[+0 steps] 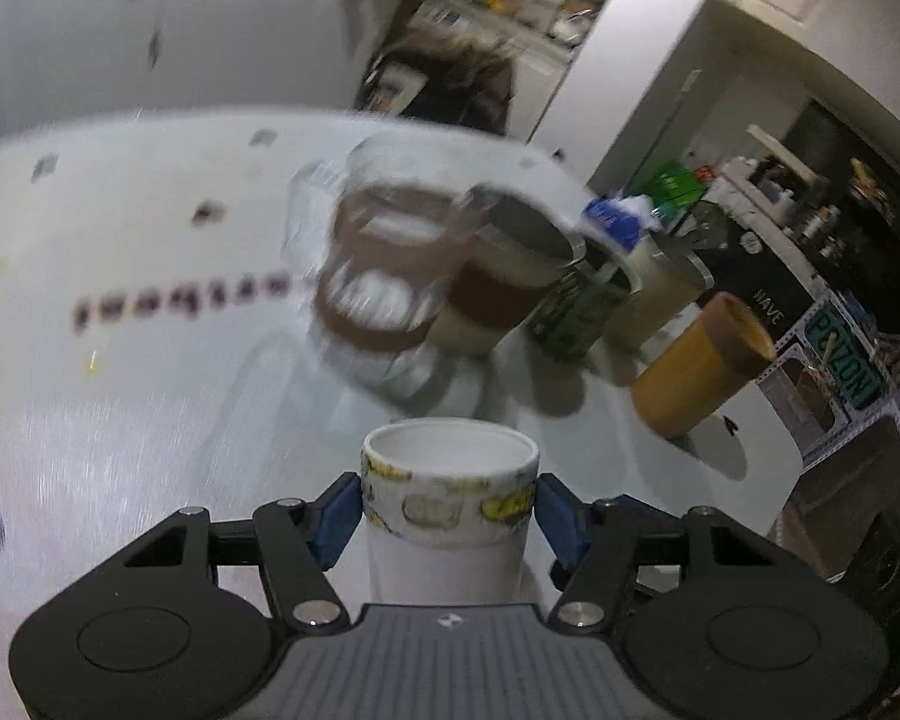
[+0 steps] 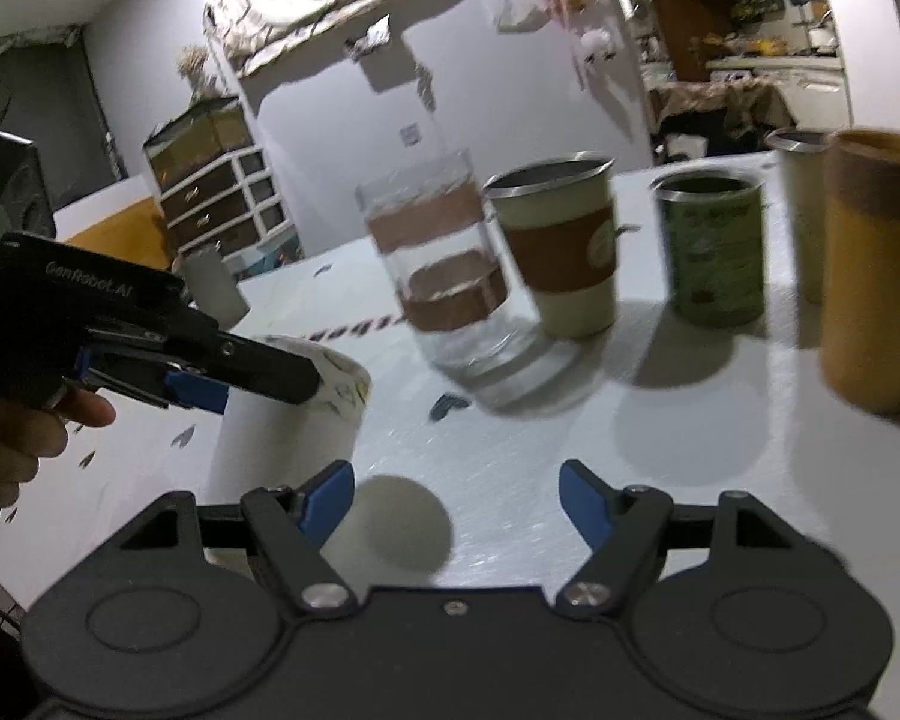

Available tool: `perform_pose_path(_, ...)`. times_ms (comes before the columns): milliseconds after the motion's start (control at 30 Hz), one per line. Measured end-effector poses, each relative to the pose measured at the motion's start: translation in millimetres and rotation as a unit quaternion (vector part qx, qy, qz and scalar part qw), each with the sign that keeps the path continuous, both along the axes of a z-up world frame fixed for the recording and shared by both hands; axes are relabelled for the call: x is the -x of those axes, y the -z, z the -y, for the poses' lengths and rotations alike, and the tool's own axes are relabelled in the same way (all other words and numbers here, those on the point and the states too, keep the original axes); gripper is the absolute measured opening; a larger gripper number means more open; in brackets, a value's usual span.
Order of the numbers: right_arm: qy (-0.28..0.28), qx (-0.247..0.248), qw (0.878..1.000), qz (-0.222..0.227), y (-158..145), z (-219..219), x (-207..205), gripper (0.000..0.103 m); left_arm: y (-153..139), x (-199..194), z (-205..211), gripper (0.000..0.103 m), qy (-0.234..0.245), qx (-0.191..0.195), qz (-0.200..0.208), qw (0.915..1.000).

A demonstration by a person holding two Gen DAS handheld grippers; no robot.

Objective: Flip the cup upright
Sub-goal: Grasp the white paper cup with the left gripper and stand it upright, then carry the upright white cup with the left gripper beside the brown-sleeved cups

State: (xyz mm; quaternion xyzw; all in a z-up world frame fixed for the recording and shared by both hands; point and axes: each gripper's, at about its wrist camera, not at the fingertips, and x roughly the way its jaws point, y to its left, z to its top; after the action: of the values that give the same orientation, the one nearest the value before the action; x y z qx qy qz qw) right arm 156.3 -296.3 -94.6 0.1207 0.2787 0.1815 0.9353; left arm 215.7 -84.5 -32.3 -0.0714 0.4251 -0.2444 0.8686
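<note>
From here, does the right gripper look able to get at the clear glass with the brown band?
Probably yes. The right gripper is open and empty, and the clear glass stands ahead of it across bare table. The left gripper, holding the white cup, sits off to the side.

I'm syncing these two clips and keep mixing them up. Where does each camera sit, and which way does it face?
Left wrist: sits on the left gripper, looking forward over the white paper cup clamped mouth-up between its blue fingers, toward a row of cups on the table.
Right wrist: sits on the right gripper, open and holding nothing, facing the same row; at its left edge the left gripper and the person's hand show.
Shared: the paper cup, glass, sleeved metal cup, green can, table.
</note>
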Motion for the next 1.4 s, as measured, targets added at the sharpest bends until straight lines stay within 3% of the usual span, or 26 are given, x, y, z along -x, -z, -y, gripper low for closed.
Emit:
perform_pose_path(200,0.029,-0.002,0.999,0.036,-15.8,26.4,12.1,0.076,-12.7,8.2,44.5,0.063,0.026,-0.023,0.096,0.9947)
perform_pose_path(367,0.054,0.011,0.997,0.06,-26.1,43.7,20.2,0.076,-11.8,0.9,86.6,0.063,0.044,-0.033,0.149,0.9873)
perform_pose_path(567,0.086,0.031,0.994,0.067,-25.6,66.2,28.5,0.076,-0.9,-20.6,130.0,0.063,0.057,-0.008,0.154,0.9864)
perform_pose_path(833,0.118,0.034,0.991,0.055,-17.3,92.4,33.9,0.076,21.3,-26.9,170.3,0.063,0.088,-0.018,0.172,0.981)
perform_pose_path(1067,0.127,0.034,0.99,0.052,-9.8,103.4,39.4,0.076,24.7,-7.8,179.9,0.064,0.1,-0.051,0.215,0.9701)
perform_pose_path(1333,0.124,0.034,0.99,0.05,-6.2,104.7,40.8,0.076,25.7,-1.1,174.9,0.065,0.096,-0.055,0.211,0.9712)
perform_pose_path(1400,0.122,0.035,0.991,0.05,-6.3,104.2,40.8,0.076,26.1,-1.6,174.7,0.071,0.095,-0.055,0.207,0.9721)
